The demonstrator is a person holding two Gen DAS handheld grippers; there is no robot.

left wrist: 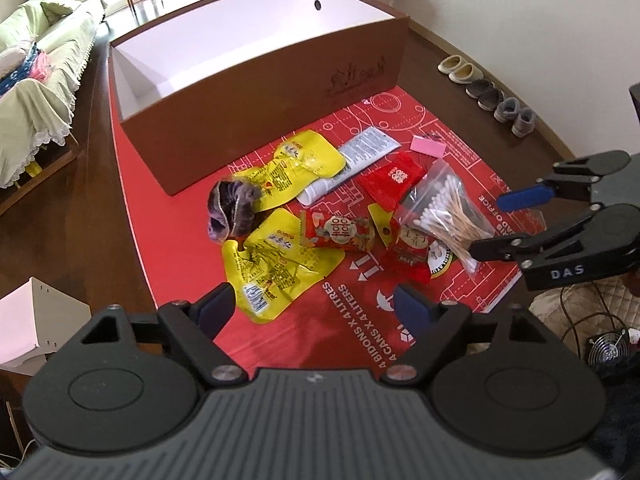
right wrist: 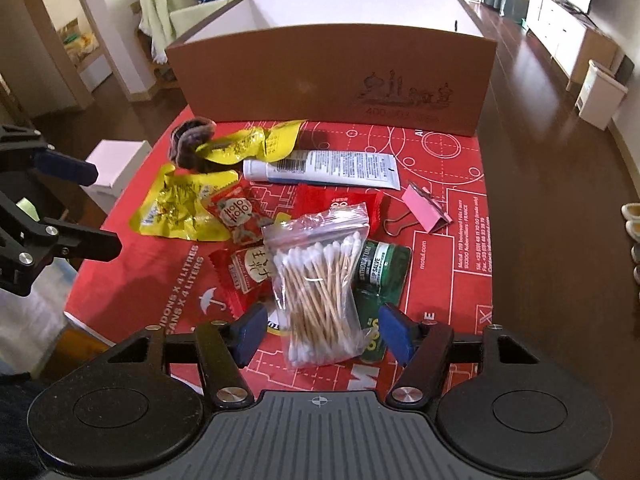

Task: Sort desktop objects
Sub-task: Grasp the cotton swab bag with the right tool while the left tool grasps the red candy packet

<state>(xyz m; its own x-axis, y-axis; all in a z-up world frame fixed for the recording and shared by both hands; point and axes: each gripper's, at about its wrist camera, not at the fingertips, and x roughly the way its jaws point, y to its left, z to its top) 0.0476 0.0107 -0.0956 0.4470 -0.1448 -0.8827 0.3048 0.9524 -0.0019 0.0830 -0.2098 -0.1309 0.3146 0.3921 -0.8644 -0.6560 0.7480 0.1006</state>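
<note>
A pile of small items lies on the red mat [left wrist: 360,304] before a brown box [left wrist: 256,68] with a white inside. The pile holds two yellow snack packets [left wrist: 276,264], a purple scrunchie [left wrist: 232,210], a white tube [left wrist: 352,164], red sachets [left wrist: 390,178], a pink binder clip [right wrist: 426,208], a green salve pack [right wrist: 380,268] and a bag of cotton swabs [right wrist: 320,288]. My left gripper [left wrist: 314,310] is open and empty above the mat, just short of the near yellow packet. My right gripper [right wrist: 320,334] is open, its jaws on either side of the swab bag's near end.
The box [right wrist: 332,76] stands at the mat's far edge. The table drops off to dark wood floor all round. A sofa [left wrist: 40,80] is at the left, slippers [left wrist: 488,92] and a white bin [right wrist: 600,96] at the right. A small white box [left wrist: 36,320] sits low left.
</note>
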